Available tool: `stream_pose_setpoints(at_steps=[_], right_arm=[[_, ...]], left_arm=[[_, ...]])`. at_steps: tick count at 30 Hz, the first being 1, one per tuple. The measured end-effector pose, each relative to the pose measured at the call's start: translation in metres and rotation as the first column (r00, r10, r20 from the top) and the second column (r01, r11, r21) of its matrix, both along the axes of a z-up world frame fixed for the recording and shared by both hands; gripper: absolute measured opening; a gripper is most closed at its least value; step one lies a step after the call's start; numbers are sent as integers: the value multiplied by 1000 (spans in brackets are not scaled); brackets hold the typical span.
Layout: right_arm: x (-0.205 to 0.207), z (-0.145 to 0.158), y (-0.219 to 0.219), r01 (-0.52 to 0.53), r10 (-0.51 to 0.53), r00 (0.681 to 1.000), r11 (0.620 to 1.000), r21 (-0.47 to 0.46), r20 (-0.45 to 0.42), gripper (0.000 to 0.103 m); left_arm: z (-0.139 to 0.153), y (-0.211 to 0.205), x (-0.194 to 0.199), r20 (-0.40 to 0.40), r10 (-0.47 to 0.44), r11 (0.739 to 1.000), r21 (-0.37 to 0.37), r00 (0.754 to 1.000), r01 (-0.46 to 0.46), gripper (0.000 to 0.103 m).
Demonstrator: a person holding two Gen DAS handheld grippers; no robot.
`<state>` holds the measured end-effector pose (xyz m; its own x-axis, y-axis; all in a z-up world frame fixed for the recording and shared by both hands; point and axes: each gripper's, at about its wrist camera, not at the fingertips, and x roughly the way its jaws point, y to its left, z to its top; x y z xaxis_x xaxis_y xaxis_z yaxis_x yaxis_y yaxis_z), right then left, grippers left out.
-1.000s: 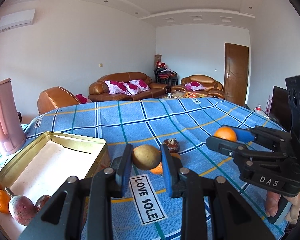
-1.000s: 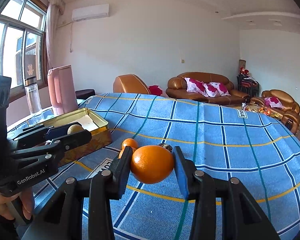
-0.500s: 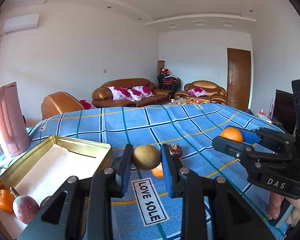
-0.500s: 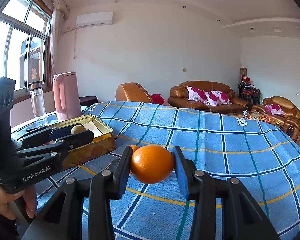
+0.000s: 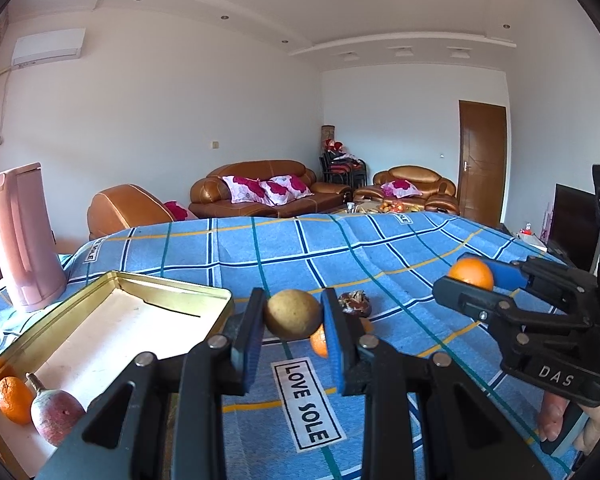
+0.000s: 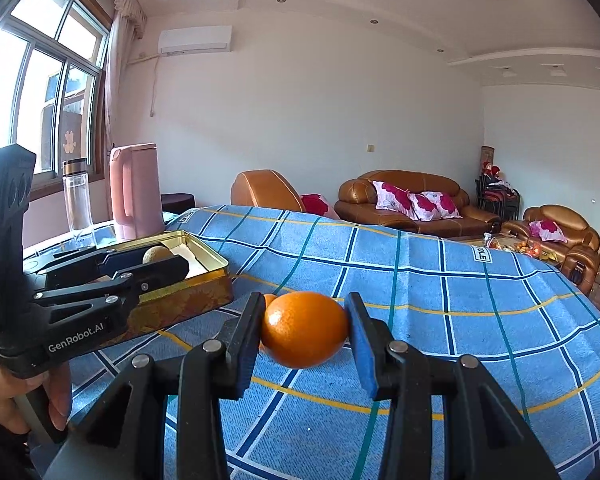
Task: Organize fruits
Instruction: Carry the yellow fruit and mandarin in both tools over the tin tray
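- Fruits are split three ways: some held, some loose on the surface, some already in the gold tin.
- Left tool is clamped on a brownish-yellow round fruit, its blue pads pressing both sides, lifted clear of the blue checked cloth.
- Right tool grips an orange in the same way, held above the cloth.
- Inside the tin, at its near corner, lie a small orange and a reddish fruit; the rest of its pale floor is bare.
- Still loose on the cloth, just beyond the left tool's tips: a dark wrinkled fruit and another orange, partly hidden.
- Key relation: the tin sits to the left of both tools, its long side running away from the camera. The left tool is just beside its right wall, while the right tool is farther off.
- My judgement: the left hand is better placed to drop first, swinging left over the rim.
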<state>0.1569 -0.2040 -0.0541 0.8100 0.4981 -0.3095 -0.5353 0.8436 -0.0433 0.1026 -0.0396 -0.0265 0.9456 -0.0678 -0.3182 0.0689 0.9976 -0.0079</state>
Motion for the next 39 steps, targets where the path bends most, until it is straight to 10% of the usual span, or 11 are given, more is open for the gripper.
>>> stream_pose_setpoints(at_steps=[39], right_arm=[[-38,-1,70,-161,161,987,987,-21,-4,43]], left_arm=[[-1,57,-28,-13,68,997,-27,998,-69,29]])
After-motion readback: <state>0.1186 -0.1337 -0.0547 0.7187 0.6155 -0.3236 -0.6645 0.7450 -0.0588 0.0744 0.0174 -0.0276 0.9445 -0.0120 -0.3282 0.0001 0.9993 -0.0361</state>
